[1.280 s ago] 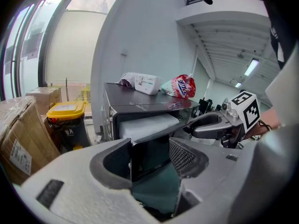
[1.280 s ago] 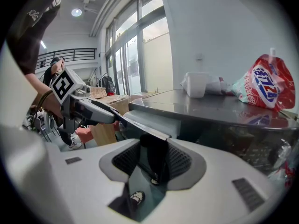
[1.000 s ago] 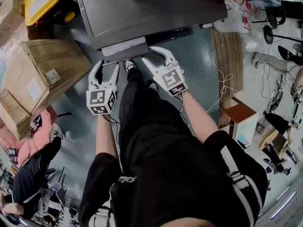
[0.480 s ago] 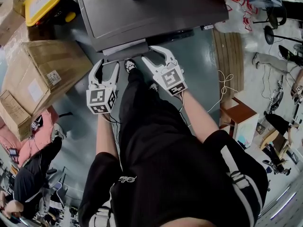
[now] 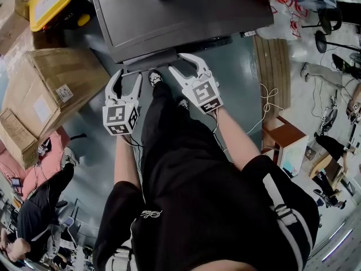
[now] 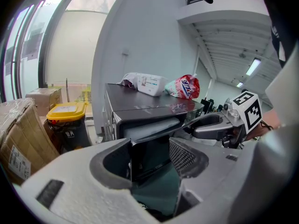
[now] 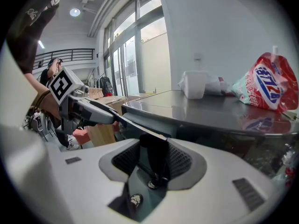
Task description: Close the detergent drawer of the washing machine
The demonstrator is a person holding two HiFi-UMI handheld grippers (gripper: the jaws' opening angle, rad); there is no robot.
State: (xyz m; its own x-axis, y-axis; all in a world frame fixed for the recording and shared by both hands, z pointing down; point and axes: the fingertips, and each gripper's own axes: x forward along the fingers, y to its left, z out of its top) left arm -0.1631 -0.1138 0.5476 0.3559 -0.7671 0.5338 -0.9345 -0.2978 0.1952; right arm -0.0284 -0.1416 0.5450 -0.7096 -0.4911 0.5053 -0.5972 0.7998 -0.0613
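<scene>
The dark grey washing machine (image 5: 180,10) fills the top of the head view. Its detergent drawer (image 5: 149,61) sticks out a little from the front edge, and its pale inside shows in the left gripper view (image 6: 152,129). My right gripper (image 5: 175,64) is at the drawer's right end. In the right gripper view, the drawer's dark front panel (image 7: 154,148) sits between the pads, so that gripper (image 7: 154,160) is shut on it. My left gripper (image 5: 127,78) hangs open just below and left of the drawer, touching nothing; through its jaws (image 6: 149,157) I see the drawer front.
Cardboard boxes (image 5: 51,89) and a yellow-lidded bin (image 5: 51,1) stand left of the machine. A red detergent bag (image 7: 266,85) and a white container (image 7: 196,85) lie on the lid. A wooden board (image 5: 273,66) and small table (image 5: 285,140) are on the right. My shoe (image 5: 154,78) is under the drawer.
The pale strip of the drawer has narrowed: the drawer has slid a little into the machine with the right gripper on it. The left gripper has stayed put.
</scene>
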